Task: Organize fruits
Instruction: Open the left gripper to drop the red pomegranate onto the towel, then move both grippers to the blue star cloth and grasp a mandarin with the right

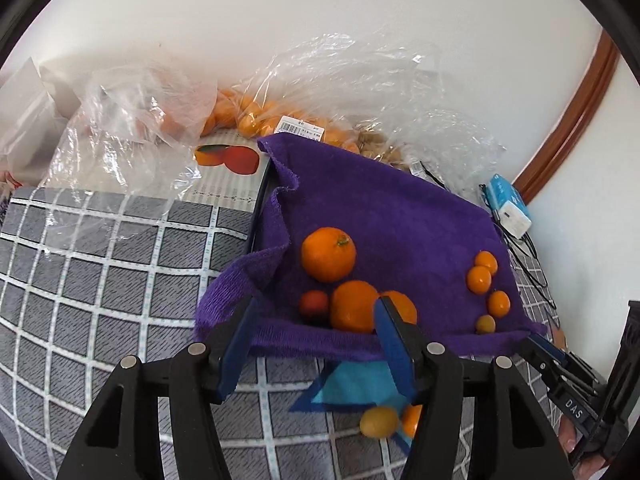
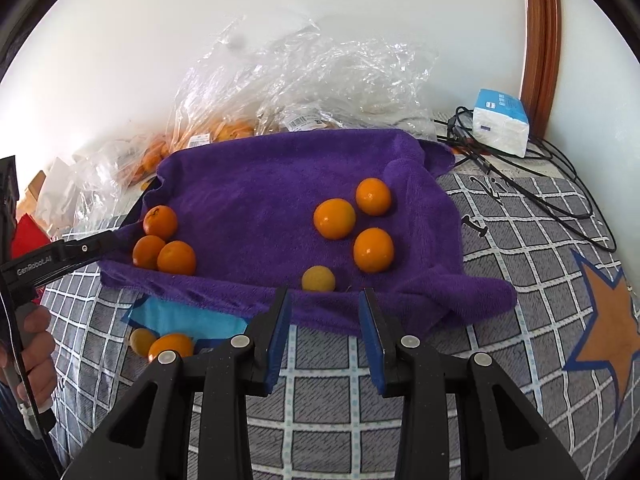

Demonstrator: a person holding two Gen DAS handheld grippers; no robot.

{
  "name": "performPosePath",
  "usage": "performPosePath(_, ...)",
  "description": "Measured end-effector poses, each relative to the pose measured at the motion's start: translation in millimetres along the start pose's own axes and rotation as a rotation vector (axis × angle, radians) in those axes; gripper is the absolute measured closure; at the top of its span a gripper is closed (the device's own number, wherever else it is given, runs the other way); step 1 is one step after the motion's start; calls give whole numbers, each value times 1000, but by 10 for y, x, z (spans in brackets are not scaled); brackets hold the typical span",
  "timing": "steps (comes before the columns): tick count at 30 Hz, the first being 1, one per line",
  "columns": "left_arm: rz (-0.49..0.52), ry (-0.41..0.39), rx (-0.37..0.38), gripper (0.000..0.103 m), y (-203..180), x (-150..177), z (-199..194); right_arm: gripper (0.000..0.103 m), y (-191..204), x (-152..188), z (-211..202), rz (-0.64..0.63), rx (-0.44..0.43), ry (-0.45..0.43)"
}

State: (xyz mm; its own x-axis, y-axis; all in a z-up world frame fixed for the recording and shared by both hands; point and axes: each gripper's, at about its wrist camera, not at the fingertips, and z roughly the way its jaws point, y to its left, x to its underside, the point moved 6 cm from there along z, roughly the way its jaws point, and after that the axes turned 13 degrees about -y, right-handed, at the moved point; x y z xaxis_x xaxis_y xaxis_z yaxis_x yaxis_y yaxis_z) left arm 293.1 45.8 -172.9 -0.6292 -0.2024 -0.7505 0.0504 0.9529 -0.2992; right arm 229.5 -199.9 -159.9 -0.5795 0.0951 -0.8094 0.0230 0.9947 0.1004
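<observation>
A purple towel lies over a tray on the grey checked cloth. On its left side sit three oranges and a small red fruit. On its right side sit three small orange fruits and a yellowish one. Two more fruits lie on the cloth by a blue patch. My left gripper is open and empty at the towel's near left edge. My right gripper is open and empty in front of the yellowish fruit.
Clear plastic bags holding more oranges lie behind the towel against the white wall. A blue-white tissue pack and black cables are at the back right. A star print is on the cloth.
</observation>
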Motion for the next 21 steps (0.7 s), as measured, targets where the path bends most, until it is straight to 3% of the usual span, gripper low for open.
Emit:
performPosePath(5, 25, -14, -34, 45, 174, 123, -262, 64, 178, 89, -131, -18, 7, -8)
performPosePath(17, 32, -1, -181, 46, 764, 634, -405, 64, 647, 451, -143, -78, -21, 24)
performPosePath(21, 86, -48, -208, 47, 798, 696, -458, 64, 722, 514, -123, -73, -20, 22)
